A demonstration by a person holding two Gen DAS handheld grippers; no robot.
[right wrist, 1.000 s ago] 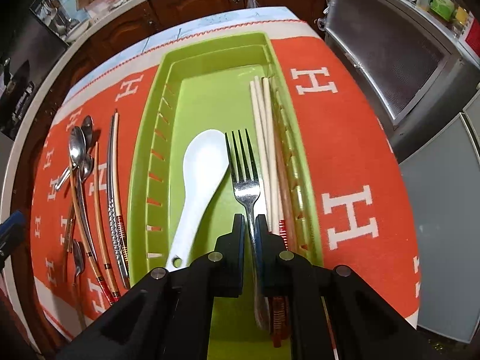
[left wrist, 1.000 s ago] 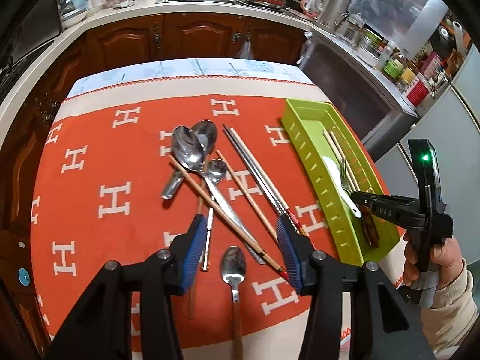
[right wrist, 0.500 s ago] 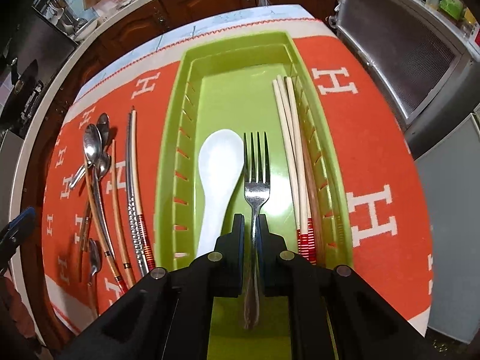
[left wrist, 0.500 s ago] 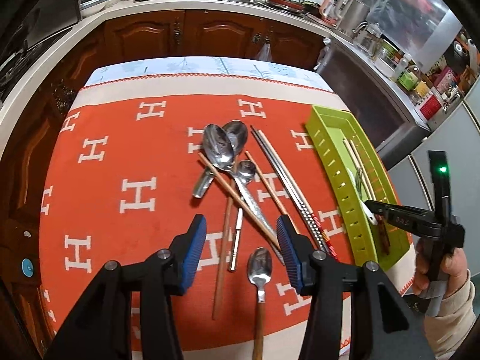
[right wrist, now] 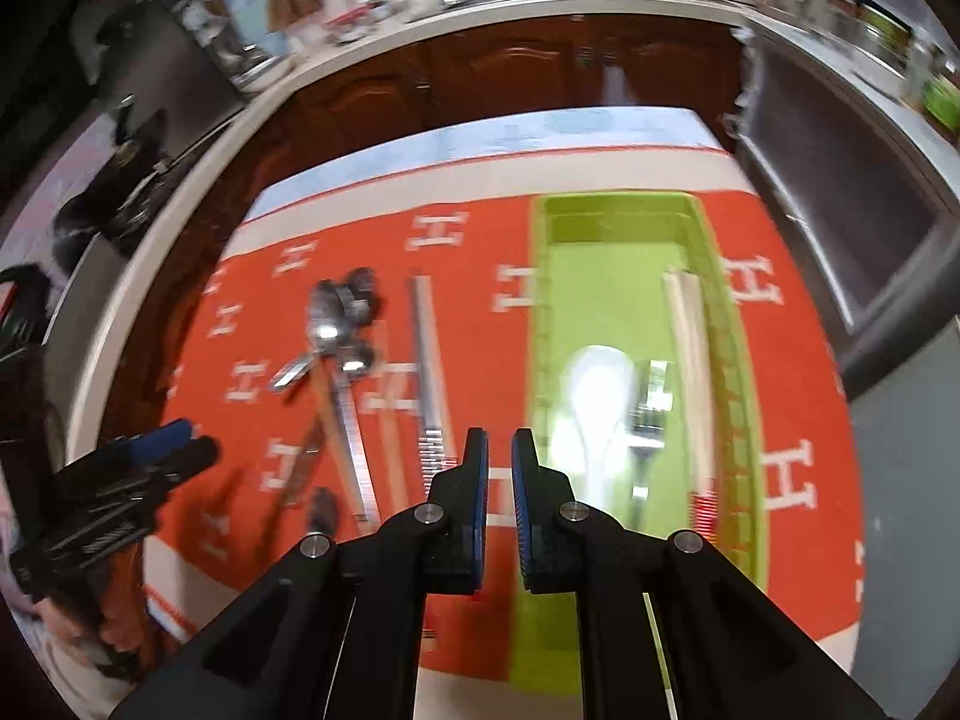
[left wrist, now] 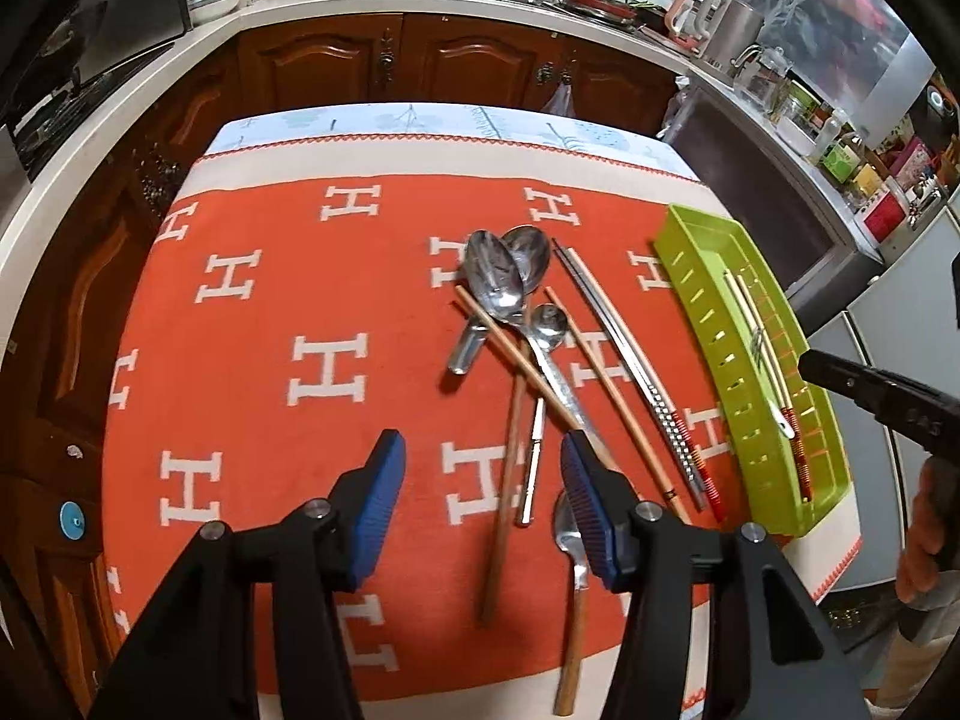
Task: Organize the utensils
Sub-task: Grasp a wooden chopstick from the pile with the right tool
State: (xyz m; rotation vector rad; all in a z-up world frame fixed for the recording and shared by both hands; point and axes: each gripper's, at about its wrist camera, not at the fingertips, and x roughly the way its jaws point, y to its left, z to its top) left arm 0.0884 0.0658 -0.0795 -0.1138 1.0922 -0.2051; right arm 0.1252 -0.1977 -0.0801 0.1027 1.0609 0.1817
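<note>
Orange cloth (left wrist: pixel 252 324) with white H letters is covering your bench, with a pale blue patterned strip (left wrist: pixel 420 120) showing at its far edge. Dark wooden cabinets (left wrist: pixel 336 60) are running behind the bench under a white counter (left wrist: pixel 300 6) crowded with containers, and a sink is sitting further along it. Jars and bottles (left wrist: pixel 840 156) are lining the counter on the right.

Loose utensils are lying in a crossed heap on the cloth: steel spoons (left wrist: pixel 498 282), wooden chopsticks (left wrist: pixel 510 342) and a pair of metal chopsticks (left wrist: pixel 630 372) with red-banded ends. A smaller spoon (left wrist: pixel 570 534) with a wooden handle is lying nearest you.

At the right edge of the cloth a green slotted tray (left wrist: pixel 720 360) is holding a white spoon (right wrist: pixel 594 414), a fork (right wrist: pixel 648 420) and pale chopsticks (right wrist: pixel 690 360) against its right wall.

Your left hand-held gripper (left wrist: pixel 480 516) is hanging above the near end of the heap, its blue-padded jaws opening and nothing between them. Your right hand-held gripper (right wrist: pixel 499 504) is hovering over the tray's left wall in a blurred view, its jaws nearly together with a narrow gap and gripping nothing.
</note>
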